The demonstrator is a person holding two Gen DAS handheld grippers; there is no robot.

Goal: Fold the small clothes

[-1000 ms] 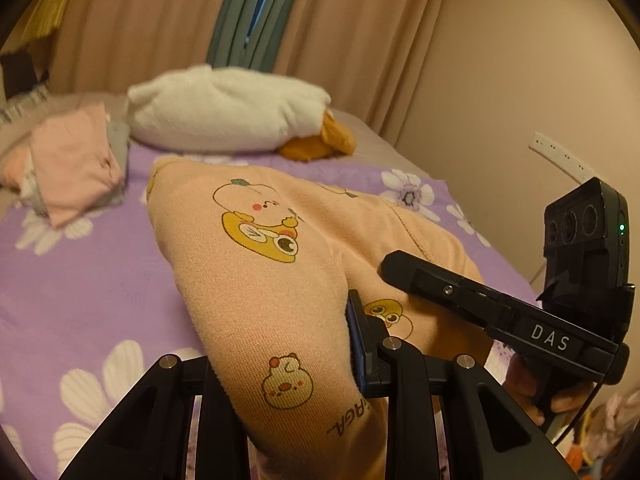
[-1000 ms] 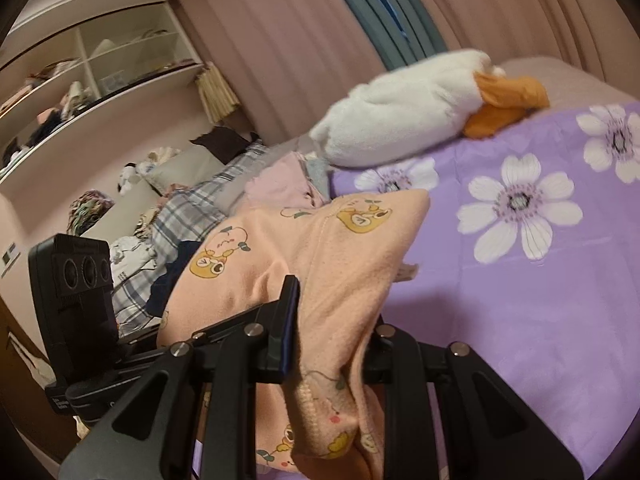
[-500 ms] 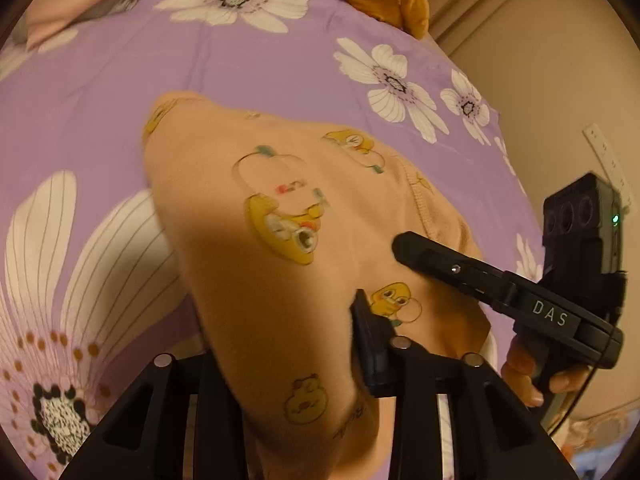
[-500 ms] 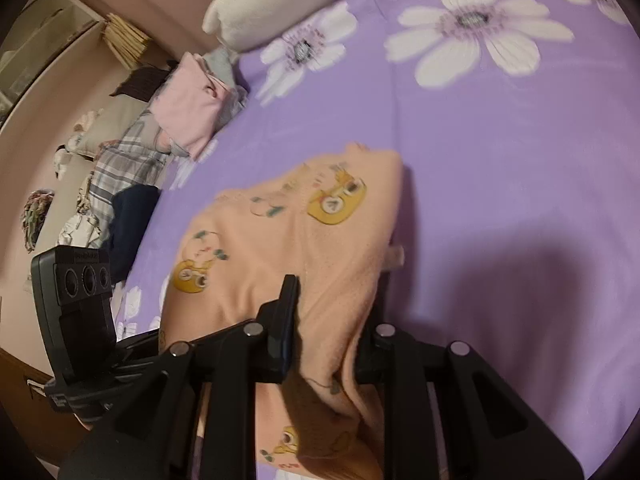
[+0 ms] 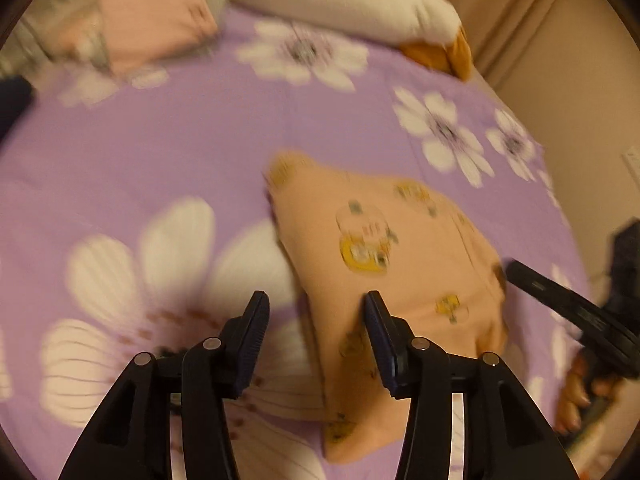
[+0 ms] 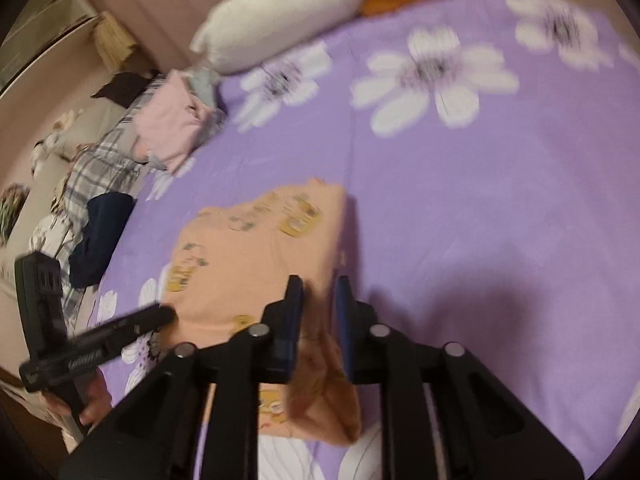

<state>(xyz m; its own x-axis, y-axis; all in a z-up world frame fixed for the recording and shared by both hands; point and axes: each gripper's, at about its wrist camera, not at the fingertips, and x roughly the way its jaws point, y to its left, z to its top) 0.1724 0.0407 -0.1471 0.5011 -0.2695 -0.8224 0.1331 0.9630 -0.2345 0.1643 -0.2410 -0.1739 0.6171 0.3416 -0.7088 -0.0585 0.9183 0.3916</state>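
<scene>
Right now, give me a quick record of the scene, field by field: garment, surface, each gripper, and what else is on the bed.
garment: peach cartoon-print garment, lying folded on the bedsheet
surface: purple bedsheet with white flowers
left gripper: open; its jaws have just been opening, the garment's edge lies between them, unpinched
right gripper: shut on a fold of the garment; jaws have just been closing
other items: white plush toy, pink folded clothes, dark blue garment
</scene>
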